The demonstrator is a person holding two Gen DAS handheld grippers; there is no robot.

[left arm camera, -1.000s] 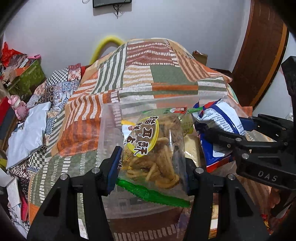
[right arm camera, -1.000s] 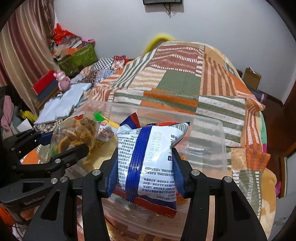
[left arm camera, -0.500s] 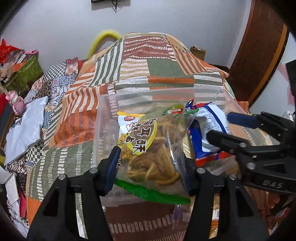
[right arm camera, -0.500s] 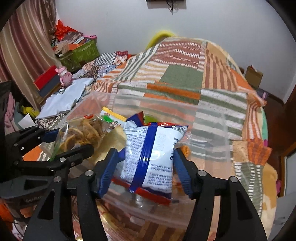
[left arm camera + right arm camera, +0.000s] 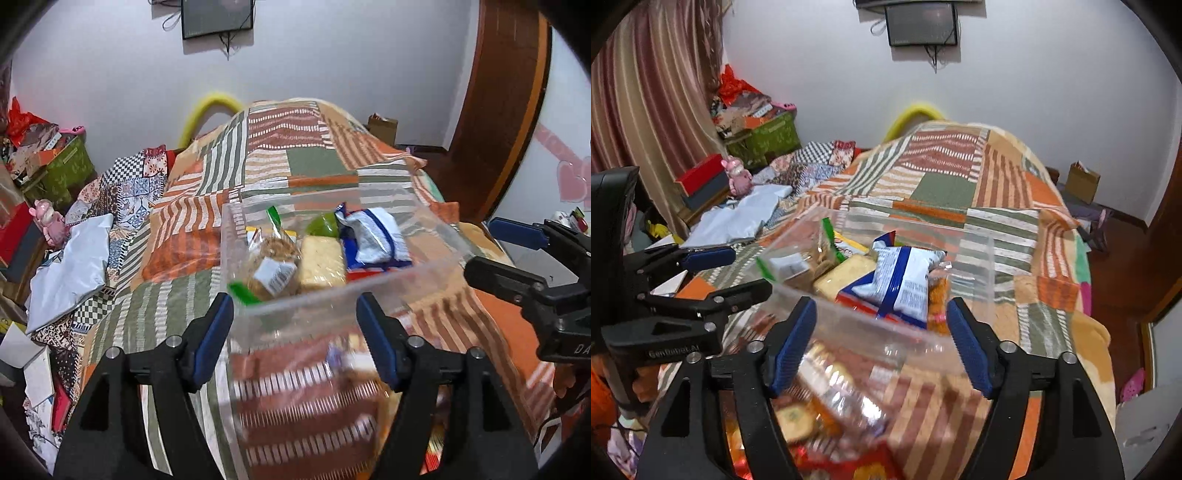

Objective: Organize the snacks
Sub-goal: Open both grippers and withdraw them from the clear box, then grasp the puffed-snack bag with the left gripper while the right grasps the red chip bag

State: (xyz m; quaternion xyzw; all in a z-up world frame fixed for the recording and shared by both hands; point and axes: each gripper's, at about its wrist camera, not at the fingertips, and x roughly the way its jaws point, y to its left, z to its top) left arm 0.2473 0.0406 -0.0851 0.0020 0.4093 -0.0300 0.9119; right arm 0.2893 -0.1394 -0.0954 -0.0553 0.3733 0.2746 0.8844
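A clear plastic bin (image 5: 436,254) (image 5: 986,258) stands on the patchwork bed. In it lie a clear bag of fried twists with a green edge (image 5: 271,269) (image 5: 798,267), a yellow cracker pack (image 5: 321,260) (image 5: 846,275) and a blue-and-white snack bag (image 5: 376,240) (image 5: 905,282). My left gripper (image 5: 295,332) is open and empty, just in front of the bin's near wall. My right gripper (image 5: 881,332) is open and empty, also at the near wall; it shows at the right edge of the left wrist view (image 5: 517,258).
More snack packs (image 5: 812,406) lie blurred on the bed below the grippers. A patchwork blanket (image 5: 295,147) covers the bed. Clothes, a pink toy (image 5: 48,218) and boxes (image 5: 764,133) are piled at the left. A wooden door (image 5: 498,110) stands at the right.
Both grippers opened and let go: the twist bag and the blue-and-white bag now lie in the bin. Both grippers pulled back and up from the bin.
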